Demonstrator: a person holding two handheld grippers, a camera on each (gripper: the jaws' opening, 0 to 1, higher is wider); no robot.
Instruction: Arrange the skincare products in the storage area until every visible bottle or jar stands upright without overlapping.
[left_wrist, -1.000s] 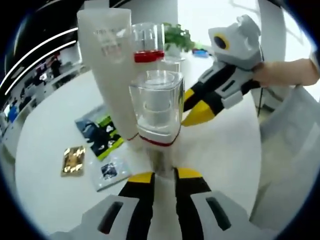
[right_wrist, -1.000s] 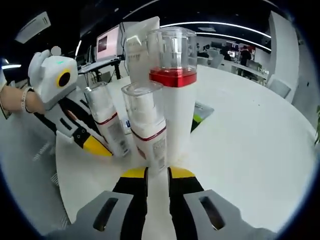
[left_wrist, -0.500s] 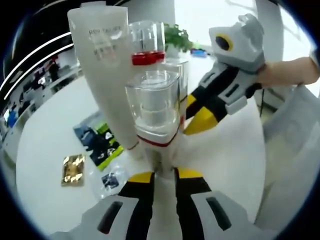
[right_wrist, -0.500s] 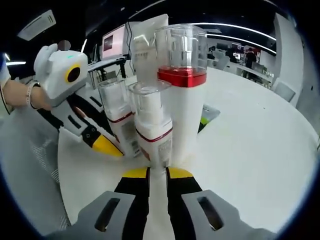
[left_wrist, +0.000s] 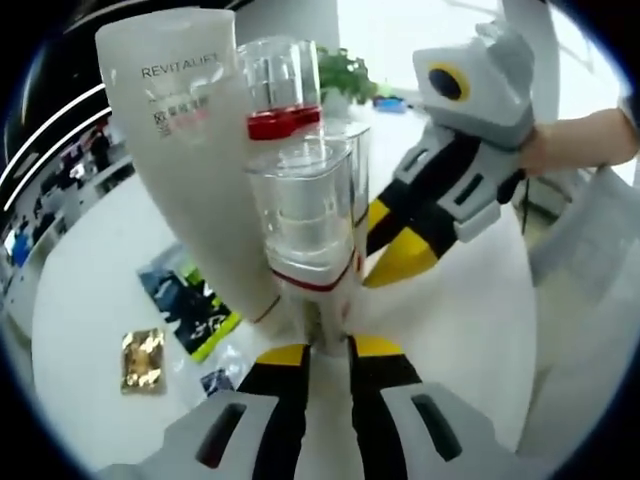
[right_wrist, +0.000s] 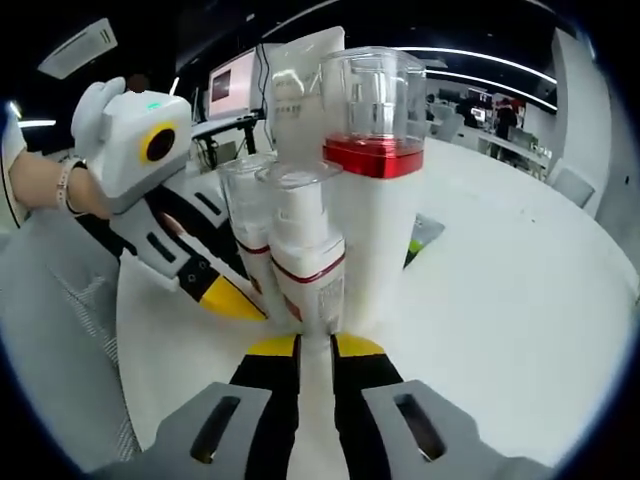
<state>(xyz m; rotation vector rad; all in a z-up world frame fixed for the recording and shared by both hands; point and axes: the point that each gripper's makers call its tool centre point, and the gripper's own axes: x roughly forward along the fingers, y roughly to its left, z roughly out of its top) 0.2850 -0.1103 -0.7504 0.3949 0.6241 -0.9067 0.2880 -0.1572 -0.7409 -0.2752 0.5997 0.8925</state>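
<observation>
progress: I judge it nearly done. Four products stand upright in one tight cluster on the white table (right_wrist: 520, 300); none lying down that I can see.
left to do: check bottles aren't pressed against each other, then let go and back both grippers off. Contact between them is hard to tell.
my left gripper (left_wrist: 328, 352): jaws narrow, closed round the base of the small clear-capped bottle (left_wrist: 305, 225) right in front of it.
my right gripper (right_wrist: 317, 345): jaws narrow, pinching the foot of the slim pump bottle (right_wrist: 305, 250).
tall tube (left_wrist: 195, 150): white, standing, just left of my left-held bottle, touching or nearly.
red-collar bottle (right_wrist: 375, 190): white body, clear cap, upright, just right of the slim pump bottle.
caps: clear, pump heads visible inside; fill level of bottles can't tell, bodies opaque.
sachets (left_wrist: 185, 300): flat packets on table, left of the cluster, loose, near one another.
</observation>
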